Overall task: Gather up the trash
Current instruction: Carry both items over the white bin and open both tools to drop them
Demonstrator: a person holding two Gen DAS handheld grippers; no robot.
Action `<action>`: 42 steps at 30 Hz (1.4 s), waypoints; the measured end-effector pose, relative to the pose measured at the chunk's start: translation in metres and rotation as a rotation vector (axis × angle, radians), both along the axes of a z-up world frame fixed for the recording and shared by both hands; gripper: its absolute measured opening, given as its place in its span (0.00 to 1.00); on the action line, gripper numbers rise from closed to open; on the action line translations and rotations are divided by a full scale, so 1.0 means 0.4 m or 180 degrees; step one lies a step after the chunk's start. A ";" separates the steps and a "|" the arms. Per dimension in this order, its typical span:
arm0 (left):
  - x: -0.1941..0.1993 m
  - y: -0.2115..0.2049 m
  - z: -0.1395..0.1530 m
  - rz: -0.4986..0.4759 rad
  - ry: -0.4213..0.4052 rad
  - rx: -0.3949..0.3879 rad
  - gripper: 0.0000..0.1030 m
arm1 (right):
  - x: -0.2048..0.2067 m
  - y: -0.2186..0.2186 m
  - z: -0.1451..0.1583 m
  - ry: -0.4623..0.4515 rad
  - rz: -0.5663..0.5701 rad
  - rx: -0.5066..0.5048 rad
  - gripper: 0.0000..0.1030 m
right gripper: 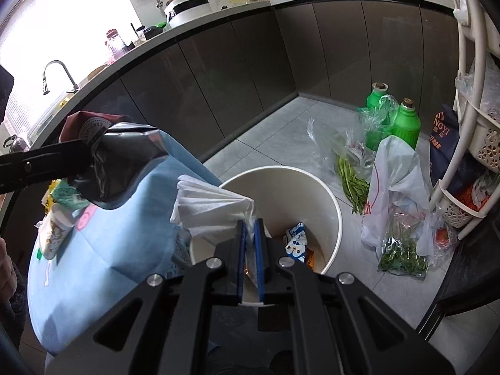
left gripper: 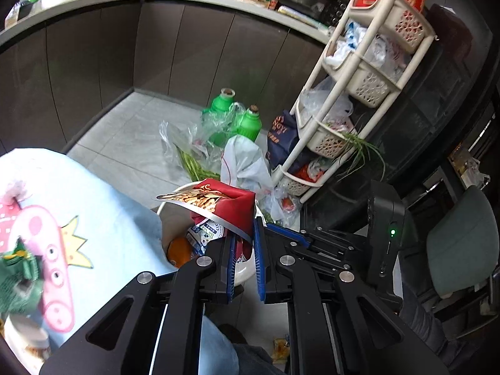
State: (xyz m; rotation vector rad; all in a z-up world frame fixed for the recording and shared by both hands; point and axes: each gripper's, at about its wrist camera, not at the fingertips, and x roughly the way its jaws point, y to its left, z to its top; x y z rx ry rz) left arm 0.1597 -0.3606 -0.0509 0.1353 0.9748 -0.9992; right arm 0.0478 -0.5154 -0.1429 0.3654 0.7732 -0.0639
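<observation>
A white round trash bin (right gripper: 328,206) stands on the floor beside the blue-clothed table (right gripper: 118,243); it also shows in the left wrist view (left gripper: 243,273). Snack wrappers (right gripper: 297,243) lie inside it. My left gripper (left gripper: 243,234) is shut on a red snack bag (left gripper: 218,203) and holds it over the bin; in the right wrist view the bag (right gripper: 122,162) shows its silver inside. My right gripper (right gripper: 249,231) is shut on a crumpled white tissue (right gripper: 209,206) above the bin's near rim.
Two green bottles (right gripper: 403,122), plastic bags with greens (right gripper: 397,218) and a cream basket rack (left gripper: 353,93) stand on the floor right of the bin. Dark cabinets (right gripper: 218,72) run behind. More packets (right gripper: 59,218) lie on the table. A green chair (left gripper: 462,240) is at right.
</observation>
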 end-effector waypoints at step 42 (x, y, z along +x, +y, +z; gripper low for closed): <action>-0.023 0.160 0.071 0.1184 -0.0423 0.0165 0.92 | -0.028 0.116 0.056 -0.0182 0.0373 -0.0196 0.97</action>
